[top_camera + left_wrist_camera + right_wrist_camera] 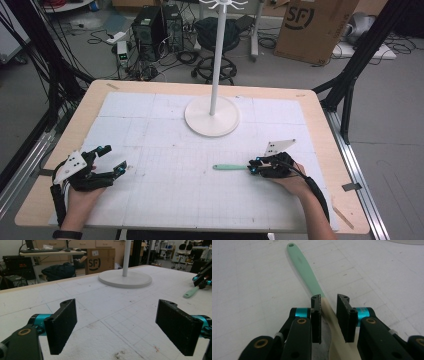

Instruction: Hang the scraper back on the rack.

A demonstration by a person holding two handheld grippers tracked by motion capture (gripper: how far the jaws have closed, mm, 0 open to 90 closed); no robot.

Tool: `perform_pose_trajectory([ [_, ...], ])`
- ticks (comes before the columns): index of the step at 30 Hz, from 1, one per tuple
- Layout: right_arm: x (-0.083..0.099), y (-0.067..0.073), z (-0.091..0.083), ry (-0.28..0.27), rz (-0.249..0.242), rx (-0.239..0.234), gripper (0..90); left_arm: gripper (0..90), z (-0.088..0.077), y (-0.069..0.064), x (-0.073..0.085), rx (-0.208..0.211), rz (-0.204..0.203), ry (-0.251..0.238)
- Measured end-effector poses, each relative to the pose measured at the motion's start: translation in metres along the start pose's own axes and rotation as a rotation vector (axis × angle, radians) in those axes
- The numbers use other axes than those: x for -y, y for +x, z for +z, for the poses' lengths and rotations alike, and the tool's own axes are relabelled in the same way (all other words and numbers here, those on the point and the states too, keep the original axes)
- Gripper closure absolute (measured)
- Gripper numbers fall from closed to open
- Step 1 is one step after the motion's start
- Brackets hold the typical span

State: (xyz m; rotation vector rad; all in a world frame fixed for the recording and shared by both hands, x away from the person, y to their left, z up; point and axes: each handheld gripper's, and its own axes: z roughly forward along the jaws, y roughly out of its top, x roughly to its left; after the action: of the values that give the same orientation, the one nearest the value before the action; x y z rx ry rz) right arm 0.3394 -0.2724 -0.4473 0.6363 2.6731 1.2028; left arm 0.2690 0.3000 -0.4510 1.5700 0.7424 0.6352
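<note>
High view: the right claw (253, 166) lies low on the white gridded mat (165, 200) that covers the table (45, 200), near the table's right-hand side. Its jaws point toward the table's middle and stand at the cream end of a spatula (230, 167). The spatula lies flat on the mat, with its mint-green handle extending away from the claw.

Right gripper view: the right claw (329, 317) has its two jaws drawn in close on either side of the spatula (308, 272), where green handle meets cream part. One jaw touches the spatula; a narrow gap shows beside the other jaw, so a firm grip cannot be confirmed. The handle ends in a small hole.

High view: the left claw (114, 160) rests at the table's left edge, well apart from the spatula.

Left gripper view: the left claw (116, 327) has its jaws spread wide with bare mat between them. A white stand (125, 277) with a round base sits farther back near the table's middle, and the spatula (191, 292) lies to its right.
</note>
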Motion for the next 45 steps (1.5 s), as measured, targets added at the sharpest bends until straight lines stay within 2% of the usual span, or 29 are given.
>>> perform_pose_trajectory([
  [6, -0.002, 0.005, 0.000, 0.013, -0.025, 0.031, 76.8, 18.1, 0.000, 0.000, 0.000, -0.001, 0.001, 0.001],
  [10, -0.003, 0.006, 0.000, 0.018, -0.035, 0.031, 78.2, 18.2, 0.000, 0.000, 0.000, -0.002, 0.005, 0.003],
  [14, -0.004, 0.005, 0.000, 0.019, -0.024, 0.026, 80.7, 18.4, 0.000, 0.000, 0.000, -0.003, 0.003, 0.004],
  [19, -0.002, 0.002, -0.002, 0.013, 0.031, 0.010, 81.9, 18.5, 0.000, 0.000, 0.000, -0.003, 0.003, 0.004],
  [25, -0.003, -0.001, -0.009, -0.027, 0.066, 0.042, 82.0, 18.7, 0.000, 0.000, 0.000, -0.002, 0.004, 0.004],
  [34, -0.004, -0.005, -0.016, -0.075, 0.127, 0.050, 82.0, 18.7, 0.000, 0.000, 0.000, -0.002, 0.004, 0.004],
  [39, -0.013, -0.004, -0.025, -0.112, 0.146, 0.055, 82.0, 18.7, 0.000, 0.000, 0.000, -0.003, 0.001, 0.004],
  [45, -0.034, -0.004, -0.040, -0.139, 0.152, 0.075, 82.0, 18.7, 0.000, 0.000, 0.000, -0.001, 0.004, 0.004],
])
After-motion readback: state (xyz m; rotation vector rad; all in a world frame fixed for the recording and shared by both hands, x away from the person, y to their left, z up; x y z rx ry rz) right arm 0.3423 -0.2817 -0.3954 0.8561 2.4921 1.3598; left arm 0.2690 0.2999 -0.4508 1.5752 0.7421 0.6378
